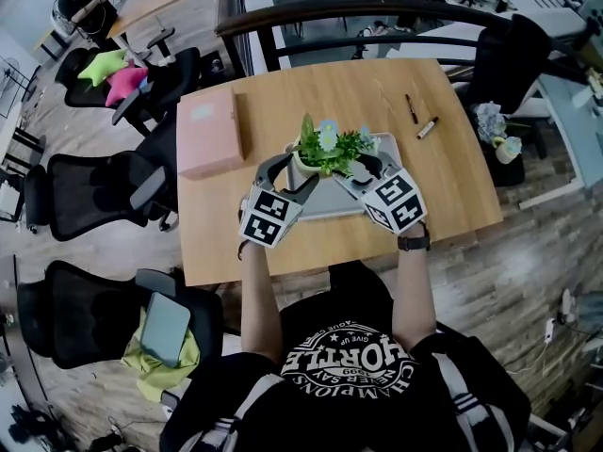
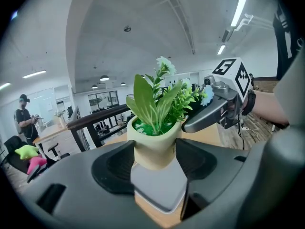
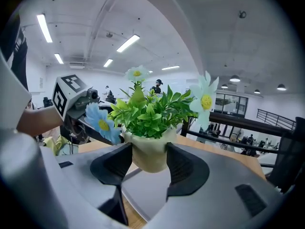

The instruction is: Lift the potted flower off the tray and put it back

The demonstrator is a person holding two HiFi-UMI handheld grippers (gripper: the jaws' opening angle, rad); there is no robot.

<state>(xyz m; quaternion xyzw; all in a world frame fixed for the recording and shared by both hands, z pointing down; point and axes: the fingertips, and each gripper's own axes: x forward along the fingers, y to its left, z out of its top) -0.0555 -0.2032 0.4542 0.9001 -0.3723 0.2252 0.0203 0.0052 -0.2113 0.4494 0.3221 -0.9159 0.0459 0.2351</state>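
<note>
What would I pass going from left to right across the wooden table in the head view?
pink box → potted flower → dark pen → marker

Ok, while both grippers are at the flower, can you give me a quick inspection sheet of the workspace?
surface: wooden table, level, no spills seen.
job's things: potted flower upright, its pot appears lifted just clear of the grey tray; the tray lies flat on the table.
clutter: pink box to the left of the tray, dark pen and marker to the right, all apart from the tray.
grippers: left gripper and right gripper each have their pads against the pot, from opposite sides.
cables: nothing seen on the table.
surroundings: black office chairs on the left, railing behind the table.
</note>
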